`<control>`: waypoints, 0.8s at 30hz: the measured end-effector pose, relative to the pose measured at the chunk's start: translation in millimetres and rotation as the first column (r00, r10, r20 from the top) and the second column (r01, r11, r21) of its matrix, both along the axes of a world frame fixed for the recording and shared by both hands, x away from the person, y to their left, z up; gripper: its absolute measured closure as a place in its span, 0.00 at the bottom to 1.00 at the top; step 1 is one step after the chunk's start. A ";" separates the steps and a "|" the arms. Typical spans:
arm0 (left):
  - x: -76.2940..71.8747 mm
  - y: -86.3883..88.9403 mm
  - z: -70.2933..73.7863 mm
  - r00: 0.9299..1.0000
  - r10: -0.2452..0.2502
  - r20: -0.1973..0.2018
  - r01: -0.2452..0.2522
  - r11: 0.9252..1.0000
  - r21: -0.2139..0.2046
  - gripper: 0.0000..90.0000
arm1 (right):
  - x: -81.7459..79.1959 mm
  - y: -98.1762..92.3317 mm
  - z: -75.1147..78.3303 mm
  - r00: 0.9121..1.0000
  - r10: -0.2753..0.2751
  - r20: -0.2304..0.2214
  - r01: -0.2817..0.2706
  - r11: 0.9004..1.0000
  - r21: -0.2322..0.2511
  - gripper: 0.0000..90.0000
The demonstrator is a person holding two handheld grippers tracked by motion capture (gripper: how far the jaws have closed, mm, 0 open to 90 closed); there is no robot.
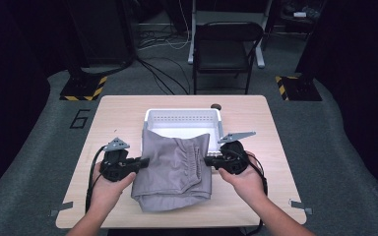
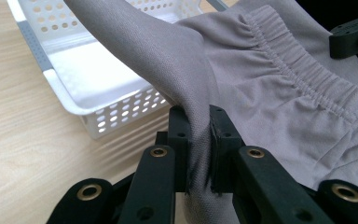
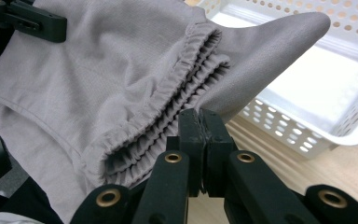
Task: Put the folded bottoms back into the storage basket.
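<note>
A folded grey garment [image 1: 174,167] with an elastic waistband [image 2: 303,65] hangs between my two grippers, a little above the wooden table [image 1: 256,118]. Its far edge drapes over the near rim of the white perforated basket [image 1: 182,118]. My left gripper [image 1: 141,162] is shut on the garment's left edge; the cloth [image 2: 198,140] is pinched between its black jaws. On the other side, my right gripper [image 1: 208,160] is shut on the right edge, where the grey fabric [image 3: 135,84] bunches just above its closed jaws. The basket's inside [image 3: 321,84] looks bare.
A black folding chair [image 1: 226,49] stands beyond the table's far edge, with cables on the floor around it. A small dark round object [image 1: 216,106] lies on the table behind the basket. Bare tabletop [image 1: 113,118] lies to either side of the basket.
</note>
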State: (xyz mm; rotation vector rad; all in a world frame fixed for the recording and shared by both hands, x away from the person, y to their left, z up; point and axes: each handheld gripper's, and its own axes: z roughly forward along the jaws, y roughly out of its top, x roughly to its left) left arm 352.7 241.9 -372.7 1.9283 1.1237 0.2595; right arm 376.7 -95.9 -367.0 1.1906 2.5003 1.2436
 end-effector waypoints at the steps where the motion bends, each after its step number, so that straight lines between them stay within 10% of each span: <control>1: 3.0 -0.2 2.6 1.000 -0.003 0.001 0.003 1.000 0.007 0.91 | 3.2 -0.4 2.2 1.000 0.002 -0.006 -0.002 1.000 0.001 0.99; 24: 50.6 -9.2 28.5 0.999 -0.006 0.033 0.005 1.000 0.015 0.91 | 46.2 -3.6 37.1 0.997 -0.067 0.030 0.068 0.998 -0.019 0.99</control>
